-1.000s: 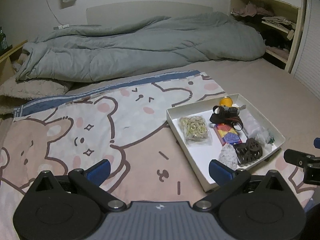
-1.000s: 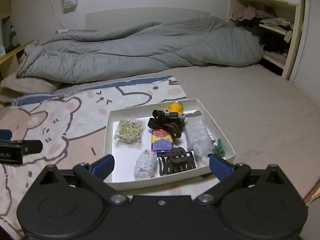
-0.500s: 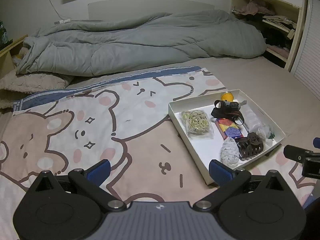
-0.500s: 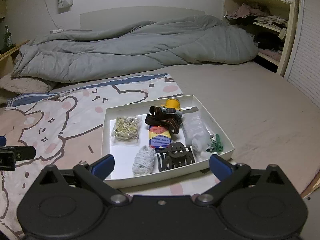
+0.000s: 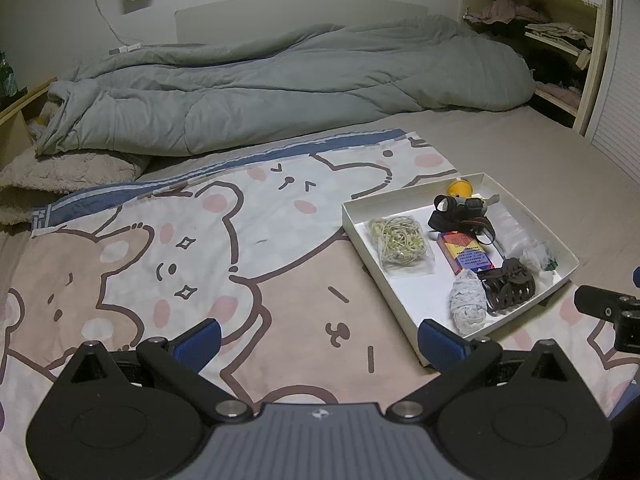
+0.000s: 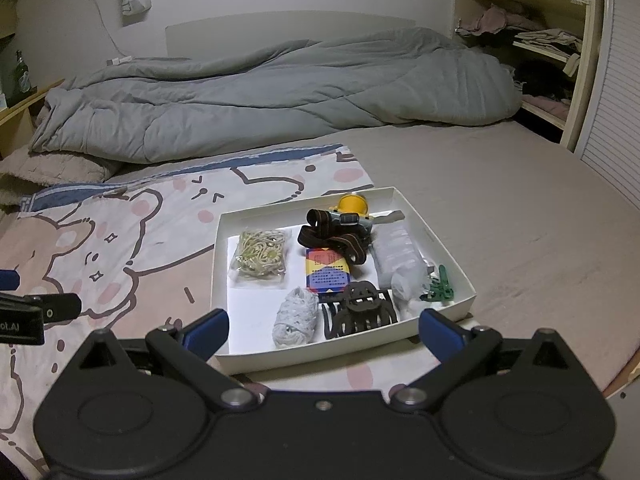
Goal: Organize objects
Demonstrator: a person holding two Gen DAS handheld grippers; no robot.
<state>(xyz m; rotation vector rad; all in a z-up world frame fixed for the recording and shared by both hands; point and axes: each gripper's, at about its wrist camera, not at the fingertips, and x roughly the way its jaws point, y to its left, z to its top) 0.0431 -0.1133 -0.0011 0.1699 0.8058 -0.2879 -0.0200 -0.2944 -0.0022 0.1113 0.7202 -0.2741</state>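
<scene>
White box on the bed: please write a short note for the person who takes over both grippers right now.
Left gripper: open, empty, over the cartoon blanket, left of the white box.
Right gripper: open, empty, just in front of the box's near wall.
In the box: bag of rubber bands, headlamp, colourful card pack, dark hair claw, white lace roll, clear plastic bag, green clip.
Done: nothing taken out.
Left: all the sorting.

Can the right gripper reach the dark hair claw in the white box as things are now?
Probably yes. The right gripper is open, and the hair claw lies uncovered just ahead at the white box's near wall, with only that low wall between.
</scene>
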